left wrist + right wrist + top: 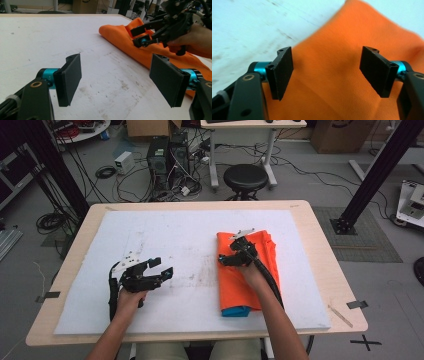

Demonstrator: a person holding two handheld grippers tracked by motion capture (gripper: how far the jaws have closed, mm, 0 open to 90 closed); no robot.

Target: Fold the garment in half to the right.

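- My right tool (231,254) hovers over the folded orange cloth (235,285), its jaws spread wide with nothing pinched between them; the right gripper view shows the fabric below the gap.
- My left tool (161,266) sits over the white mat (190,225) on the bench (320,225), jaws equally spread and empty.
- The cloth lies on the mat's right half, a blue edge (235,311) showing at its near end.

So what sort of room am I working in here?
Probably a robotics lab or workshop: computer towers with tangled cables on the floor, black metal framing, and a foam-covered table holding a folded orange cloth.
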